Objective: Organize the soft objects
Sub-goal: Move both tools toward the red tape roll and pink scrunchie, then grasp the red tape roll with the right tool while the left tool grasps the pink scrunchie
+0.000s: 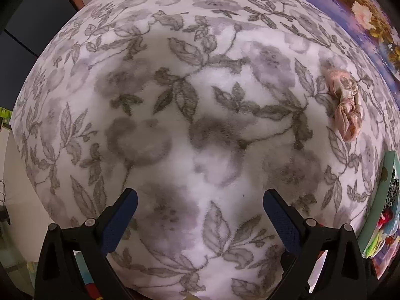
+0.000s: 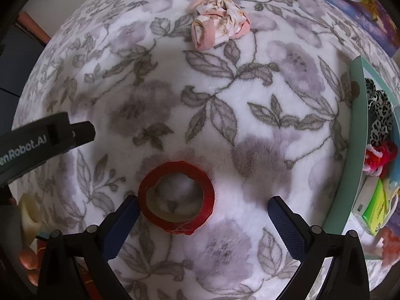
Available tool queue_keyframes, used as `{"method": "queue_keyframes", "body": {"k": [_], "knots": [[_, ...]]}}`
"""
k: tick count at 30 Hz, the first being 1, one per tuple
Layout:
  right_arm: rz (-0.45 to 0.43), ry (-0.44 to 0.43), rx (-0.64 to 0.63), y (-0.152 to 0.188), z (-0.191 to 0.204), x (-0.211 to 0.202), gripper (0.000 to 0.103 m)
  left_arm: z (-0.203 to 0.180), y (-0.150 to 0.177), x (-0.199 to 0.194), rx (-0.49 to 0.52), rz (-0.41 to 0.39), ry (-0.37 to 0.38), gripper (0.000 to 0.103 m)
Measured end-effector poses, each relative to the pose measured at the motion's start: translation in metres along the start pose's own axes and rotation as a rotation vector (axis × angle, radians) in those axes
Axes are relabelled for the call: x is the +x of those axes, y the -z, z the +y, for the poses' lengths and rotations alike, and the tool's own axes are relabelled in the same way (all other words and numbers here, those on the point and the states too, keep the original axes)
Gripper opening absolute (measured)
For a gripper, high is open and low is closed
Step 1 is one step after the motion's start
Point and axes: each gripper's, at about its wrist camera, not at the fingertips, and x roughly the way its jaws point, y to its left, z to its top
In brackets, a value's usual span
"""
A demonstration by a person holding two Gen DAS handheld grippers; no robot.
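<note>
Right wrist view: the right gripper (image 2: 202, 210) hovers low over a floral fleece blanket (image 2: 250, 125), its jaws spread wide and holding nothing. A red tape roll (image 2: 210, 190) lies flat on the blanket just beyond the left fingertip (image 2: 127, 210), toward the left of the gap. Farther off sits a crumpled pink cloth (image 2: 220, 27) (bunched, patterned). At the right edge stands a green box (image 2: 350, 155) holding a leopard-print fabric piece (image 2: 380, 115) and a red yarn item (image 2: 380, 157). The left gripper (image 1: 200, 205), seen in its own view, also has its jaws spread and empty above bare blanket, the pink cloth far to its right.
</note>
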Motion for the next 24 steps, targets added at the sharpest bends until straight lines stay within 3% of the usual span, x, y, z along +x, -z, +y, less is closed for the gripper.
{"method": "queue_keyframes", "body": {"k": [2, 4, 12, 19, 24], "knots": [[-0.005, 0.01, -0.011, 0.001, 0.002, 0.001, 0.1, -0.008, -0.001, -0.003, 0.001, -0.001, -0.002, 0.1], [-0.02, 0.008, -0.022, 0.001, 0.004, -0.001, 0.089, -0.008, -0.001, -0.002, 0.0, -0.004, -0.005, 0.1], [-0.044, -0.024, -0.071, -0.003, 0.021, -0.01, 0.064, -0.013, -0.002, -0.003, 0.007, -0.005, 0.002, 0.1], [-0.042, -0.043, -0.088, -0.001, 0.031, -0.015, 0.061, -0.015, -0.001, -0.003, 0.007, -0.011, 0.003, 0.1], [-0.074, -0.029, -0.061, -0.004, 0.012, -0.027, 0.061, -0.02, -0.005, -0.011, 0.001, -0.045, 0.023, 0.1]]}}
